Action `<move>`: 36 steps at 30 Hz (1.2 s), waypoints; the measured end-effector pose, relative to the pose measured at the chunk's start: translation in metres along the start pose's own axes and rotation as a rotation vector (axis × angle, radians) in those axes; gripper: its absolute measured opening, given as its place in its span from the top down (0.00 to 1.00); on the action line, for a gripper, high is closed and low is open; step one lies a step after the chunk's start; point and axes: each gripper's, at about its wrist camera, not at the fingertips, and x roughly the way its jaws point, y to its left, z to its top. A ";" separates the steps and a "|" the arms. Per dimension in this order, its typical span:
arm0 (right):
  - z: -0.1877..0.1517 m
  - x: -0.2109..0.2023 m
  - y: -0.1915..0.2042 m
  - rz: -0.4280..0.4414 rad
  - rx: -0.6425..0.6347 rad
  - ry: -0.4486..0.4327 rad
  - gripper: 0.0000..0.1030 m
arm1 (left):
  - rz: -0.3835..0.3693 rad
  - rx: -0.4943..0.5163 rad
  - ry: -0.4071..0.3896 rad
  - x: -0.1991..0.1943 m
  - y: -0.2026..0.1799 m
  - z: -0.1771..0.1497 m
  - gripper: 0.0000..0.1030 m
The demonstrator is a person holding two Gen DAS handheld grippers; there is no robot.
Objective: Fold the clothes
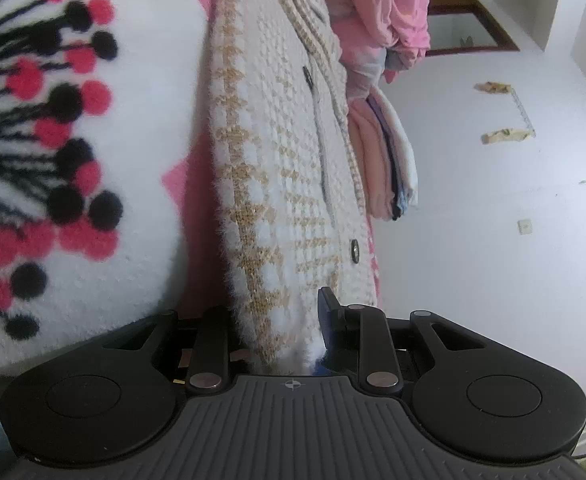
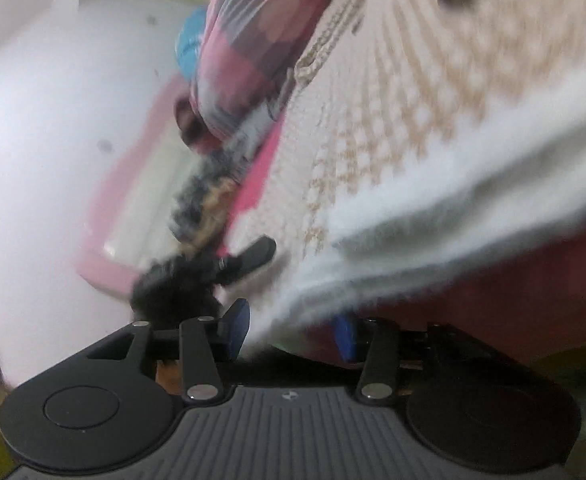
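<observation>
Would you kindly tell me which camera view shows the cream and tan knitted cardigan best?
The left wrist view: the cardigan is sharp there, its pattern, buttons and edge clear, running back between the left gripper fingers. The right wrist view shows it blurred, close up, one button visible.

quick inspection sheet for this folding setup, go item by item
surface: pink bed cover beneath the clothes
job's things: cream and tan knitted cardigan with dark buttons; stack of folded pink and white clothes beyond it
clutter: white fleece blanket with red and black dots; bunched pink garment
grippers: left gripper shut on the cardigan's edge; right gripper open, cardigan hem between its jaws, picture blurred
cables: nothing seen
surroundings: white wall; wood-framed opening
</observation>
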 end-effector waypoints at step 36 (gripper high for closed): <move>0.020 -0.222 -0.102 -0.224 0.229 -0.400 0.79 | 0.229 0.206 0.079 0.008 -0.038 -0.023 0.78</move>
